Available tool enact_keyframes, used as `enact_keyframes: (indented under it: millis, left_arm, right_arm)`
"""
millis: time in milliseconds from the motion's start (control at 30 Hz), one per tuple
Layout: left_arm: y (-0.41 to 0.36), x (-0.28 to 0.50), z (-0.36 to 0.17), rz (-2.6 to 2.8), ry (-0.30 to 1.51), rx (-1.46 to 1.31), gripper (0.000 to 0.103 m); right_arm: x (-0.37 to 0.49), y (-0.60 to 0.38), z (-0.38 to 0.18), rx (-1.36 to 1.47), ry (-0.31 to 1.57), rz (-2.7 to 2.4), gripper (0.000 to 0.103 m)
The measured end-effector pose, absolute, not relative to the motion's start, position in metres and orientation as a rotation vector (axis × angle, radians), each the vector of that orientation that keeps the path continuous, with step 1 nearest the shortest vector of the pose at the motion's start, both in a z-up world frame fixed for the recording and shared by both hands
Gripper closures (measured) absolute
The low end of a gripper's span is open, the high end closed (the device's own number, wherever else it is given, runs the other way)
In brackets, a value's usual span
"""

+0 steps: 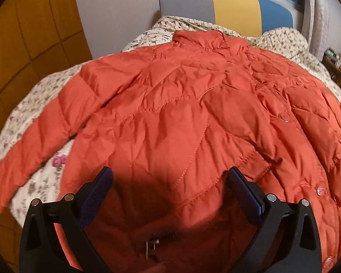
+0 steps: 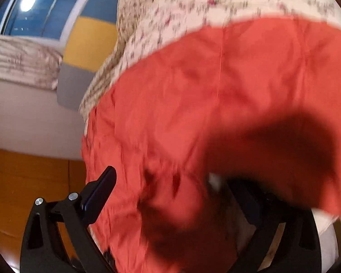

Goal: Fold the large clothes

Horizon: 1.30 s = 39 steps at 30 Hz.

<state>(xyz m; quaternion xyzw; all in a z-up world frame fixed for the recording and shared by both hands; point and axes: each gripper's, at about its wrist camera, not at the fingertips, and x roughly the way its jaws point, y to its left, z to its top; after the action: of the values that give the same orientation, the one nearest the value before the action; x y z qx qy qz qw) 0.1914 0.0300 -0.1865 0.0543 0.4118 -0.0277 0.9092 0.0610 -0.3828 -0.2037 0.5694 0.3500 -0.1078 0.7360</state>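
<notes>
A large orange quilted jacket (image 1: pixel 181 104) lies spread flat on the bed, collar at the far end, one sleeve (image 1: pixel 34 136) stretched out to the left. My left gripper (image 1: pixel 170 177) hovers over the jacket's near hem with its jaws wide apart and nothing between them. In the right wrist view, which is blurred, the orange jacket (image 2: pixel 216 91) fills most of the frame. My right gripper (image 2: pixel 175 182) has its jaws wide apart. Jacket fabric bunches between them and drapes over the right finger, hiding it. The left finger (image 2: pixel 100 191) shows beside the cloth.
The bed has a floral cover (image 1: pixel 22 118). A padded headboard in grey, yellow and blue (image 1: pixel 234 6) stands at the far end below a window (image 2: pixel 34 13). A wooden floor (image 1: pixel 22 34) lies left of the bed. A shelf with small items (image 1: pixel 336 56) is at the far right.
</notes>
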Motion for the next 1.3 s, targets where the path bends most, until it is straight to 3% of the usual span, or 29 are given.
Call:
enact_keyframes:
  millis: [233, 333, 467, 600, 767, 967, 1300]
  left_arm:
    - [0.049, 0.195, -0.198, -0.109, 0.786, 0.111, 0.003]
    - [0.057, 0.199, -0.200, -0.121, 0.787, 0.116, 0.003]
    - [0.062, 0.202, -0.198, -0.139, 0.813, 0.121, 0.003]
    - [0.059, 0.204, -0.184, -0.118, 0.848, 0.099, 0.003]
    - [0.073, 0.229, -0.168, -0.003, 0.841, -0.032, 0.003]
    - [0.087, 0.271, -0.190, 0.165, 0.874, -0.051, 0.003]
    - [0.097, 0.269, -0.206, 0.136, 0.881, -0.119, 0.003]
  right_arm:
    - [0.059, -0.411, -0.210, 1.346, 0.626, -0.382, 0.008]
    - [0.055, -0.427, -0.214, 1.353, 0.578, -0.485, 0.027]
    - [0.051, -0.449, -0.219, 1.351, 0.550, -0.598, 0.065]
    - [0.063, -0.458, -0.206, 1.258, 0.540, -0.635, 0.085]
    - [0.101, -0.431, -0.159, 0.947, 0.489, -0.603, 0.089]
    - [0.169, -0.362, -0.118, 0.575, 0.487, -0.466, 0.091]
    - [0.263, -0.215, -0.126, 0.054, 0.501, -0.218, 0.092]
